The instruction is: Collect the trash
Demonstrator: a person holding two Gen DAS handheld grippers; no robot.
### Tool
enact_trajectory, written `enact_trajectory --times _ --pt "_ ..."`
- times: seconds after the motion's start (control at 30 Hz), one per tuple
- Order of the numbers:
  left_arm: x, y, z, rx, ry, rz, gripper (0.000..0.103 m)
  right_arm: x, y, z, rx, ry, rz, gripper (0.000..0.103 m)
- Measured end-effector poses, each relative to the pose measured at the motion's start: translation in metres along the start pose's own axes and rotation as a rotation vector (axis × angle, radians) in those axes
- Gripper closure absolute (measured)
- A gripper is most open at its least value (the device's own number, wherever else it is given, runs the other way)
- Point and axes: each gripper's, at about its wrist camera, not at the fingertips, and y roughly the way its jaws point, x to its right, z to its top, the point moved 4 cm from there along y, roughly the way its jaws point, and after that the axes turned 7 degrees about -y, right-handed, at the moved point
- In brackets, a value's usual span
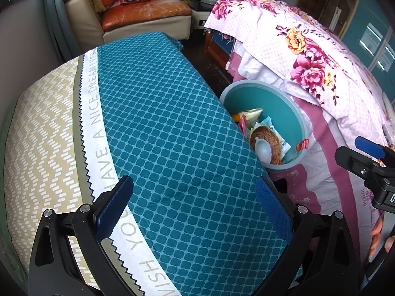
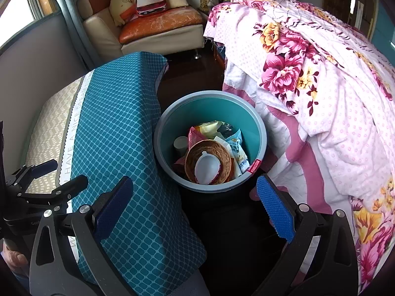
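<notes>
A teal bin with a grey rim (image 2: 261,133) stands on the dark floor between the covered table and the bed; in the left wrist view the bin (image 1: 300,113) is partly hidden by the table edge. Inside lie a woven basket (image 2: 222,156), a white plastic lid (image 2: 206,167), crumpled snack wrappers (image 2: 235,145) and a grey cup (image 2: 180,144). My right gripper (image 2: 195,209) hovers open above the bin's near side, nothing between its fingers. Over the tablecloth, my left gripper (image 1: 193,207) is open and empty. The other gripper (image 1: 370,162) shows at the right edge.
A teal and beige tablecloth (image 1: 160,113) covers the table on the left. A bed with a pink floral quilt (image 2: 321,93) crowds the right. A beige chair with an orange cushion (image 2: 158,27) stands at the back. Dark floor (image 2: 192,74) runs between.
</notes>
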Motion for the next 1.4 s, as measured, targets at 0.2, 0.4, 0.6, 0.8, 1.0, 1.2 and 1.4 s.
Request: enact_trajectory --times 0.2,0.4,0.6,0.8,1.0,1.2,1.4 --pt "-0.002 0.002 -0.001 0.004 -0.003 -0.04 0.004 -0.001 0.003 0.002 -0.008 0.0 -0.003 0.007" --pt "-0.007 0.004 -0.002 0.006 -0.014 -0.022 0.004 -0.001 0.006 0.002 -0.015 0.001 -0.009 0.007" --pt "-0.013 0.001 -0.001 0.017 -0.025 -0.016 0.004 -0.001 0.007 0.002 -0.014 -0.003 -0.013 0.007" --pt "-0.014 -0.003 -0.001 0.031 -0.029 -0.013 0.004 -0.003 0.003 0.003 -0.015 -0.009 -0.023 0.007" --pt "-0.015 -0.007 -0.002 0.04 -0.029 -0.016 0.004 -0.005 0.0 0.003 -0.015 -0.012 -0.031 0.007" --pt "-0.017 -0.01 -0.002 0.047 -0.037 -0.018 0.004 -0.006 -0.003 0.004 -0.012 -0.015 -0.034 0.007" --pt "-0.02 -0.014 -0.002 0.054 -0.039 -0.021 0.004 -0.009 -0.007 0.005 -0.011 -0.026 -0.039 0.007"
